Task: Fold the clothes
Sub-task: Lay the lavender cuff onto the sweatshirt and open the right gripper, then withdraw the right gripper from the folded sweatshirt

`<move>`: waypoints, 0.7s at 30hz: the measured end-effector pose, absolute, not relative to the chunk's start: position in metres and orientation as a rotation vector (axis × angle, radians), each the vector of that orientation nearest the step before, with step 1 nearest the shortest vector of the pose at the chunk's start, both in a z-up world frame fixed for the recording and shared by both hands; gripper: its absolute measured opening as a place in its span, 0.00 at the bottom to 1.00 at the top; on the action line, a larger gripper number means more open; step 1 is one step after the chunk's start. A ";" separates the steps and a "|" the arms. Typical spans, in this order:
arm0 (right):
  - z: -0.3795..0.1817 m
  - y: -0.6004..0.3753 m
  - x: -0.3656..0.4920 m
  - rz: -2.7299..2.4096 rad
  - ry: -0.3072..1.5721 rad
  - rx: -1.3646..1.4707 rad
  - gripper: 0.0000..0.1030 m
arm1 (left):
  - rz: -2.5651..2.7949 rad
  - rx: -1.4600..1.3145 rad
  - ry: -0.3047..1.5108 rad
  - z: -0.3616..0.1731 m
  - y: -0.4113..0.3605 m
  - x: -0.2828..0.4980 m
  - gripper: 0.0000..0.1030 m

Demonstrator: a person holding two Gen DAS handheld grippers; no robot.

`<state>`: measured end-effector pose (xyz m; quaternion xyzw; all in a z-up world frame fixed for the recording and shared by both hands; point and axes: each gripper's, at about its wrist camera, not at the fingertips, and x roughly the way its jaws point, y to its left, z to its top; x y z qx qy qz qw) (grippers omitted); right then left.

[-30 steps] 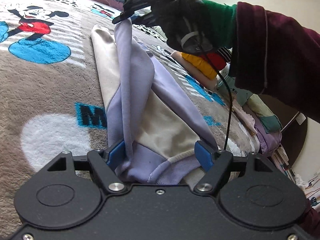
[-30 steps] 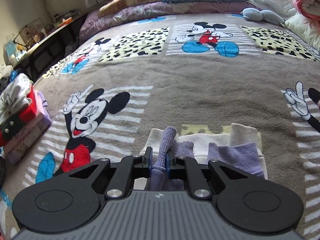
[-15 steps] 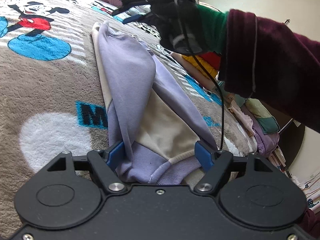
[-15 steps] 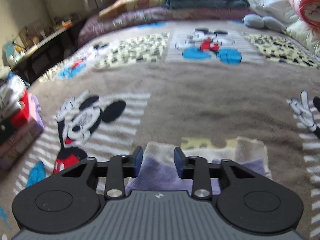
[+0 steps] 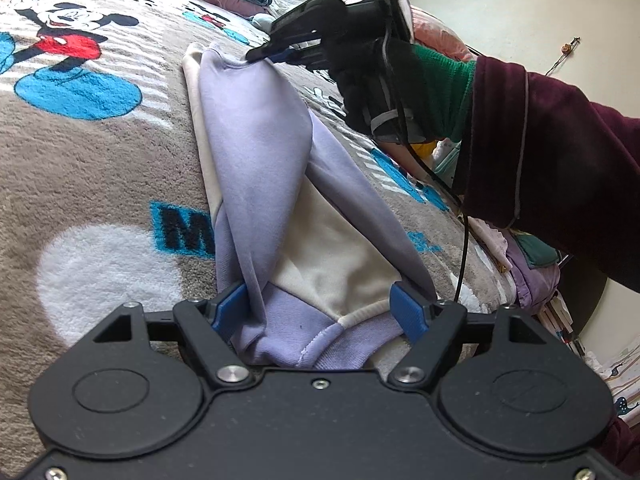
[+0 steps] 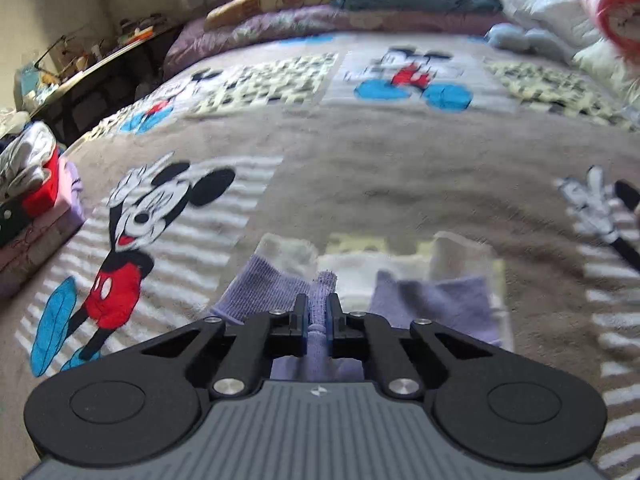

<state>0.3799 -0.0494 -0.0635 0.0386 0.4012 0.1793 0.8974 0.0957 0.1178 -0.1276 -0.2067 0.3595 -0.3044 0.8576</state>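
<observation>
Two grippers on one lilac-and-cream garment [image 5: 256, 168] lying on the Mickey Mouse blanket [image 5: 100, 184] of the bed. My left gripper [image 5: 320, 308] has its fingers spread wide around the near bunched end, blue pads [image 5: 404, 308] beside the cloth. My right gripper [image 6: 318, 312] has its fingers pinched narrow on a lilac fold at the far end. Folded clothes stack [image 6: 32, 200] at bed's left edge.

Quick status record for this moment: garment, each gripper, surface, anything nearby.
garment: lilac and cream sweatshirt, partly folded lengthwise on the blanket
left gripper: open, fingers straddling the near end
right gripper: shut on a lilac fold at the far end
surface: Mickey Mouse blanket
nearby: stack of folded clothes at the bed edge
</observation>
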 end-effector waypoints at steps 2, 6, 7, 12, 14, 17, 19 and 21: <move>-0.060 -0.056 0.381 0.359 0.814 0.097 0.09 | -0.640 -0.432 0.756 -0.128 0.118 0.096 0.74; -0.066 -0.054 0.385 0.357 0.830 0.059 0.08 | -0.643 -0.433 0.756 -0.128 0.117 0.096 0.75; -0.068 -0.053 0.385 0.343 0.834 0.042 0.09 | -0.644 -0.434 0.755 -0.128 0.117 0.096 0.75; -0.055 -0.064 0.367 0.380 0.737 0.070 0.22 | -0.649 -0.433 0.752 -0.128 0.117 0.095 0.78; -0.045 -0.065 0.352 0.412 0.697 0.032 0.24 | -0.649 -0.428 0.751 -0.128 0.116 0.095 0.79; -0.042 -0.060 0.326 0.492 0.675 -0.034 0.24 | -0.647 -0.421 0.749 -0.128 0.114 0.094 0.79; -0.045 -0.055 0.310 0.541 0.680 -0.080 0.22 | -0.645 -0.415 0.746 -0.128 0.114 0.094 0.79; -0.054 -0.050 0.300 0.565 0.711 -0.133 0.21 | -0.644 -0.410 0.743 -0.128 0.113 0.093 0.80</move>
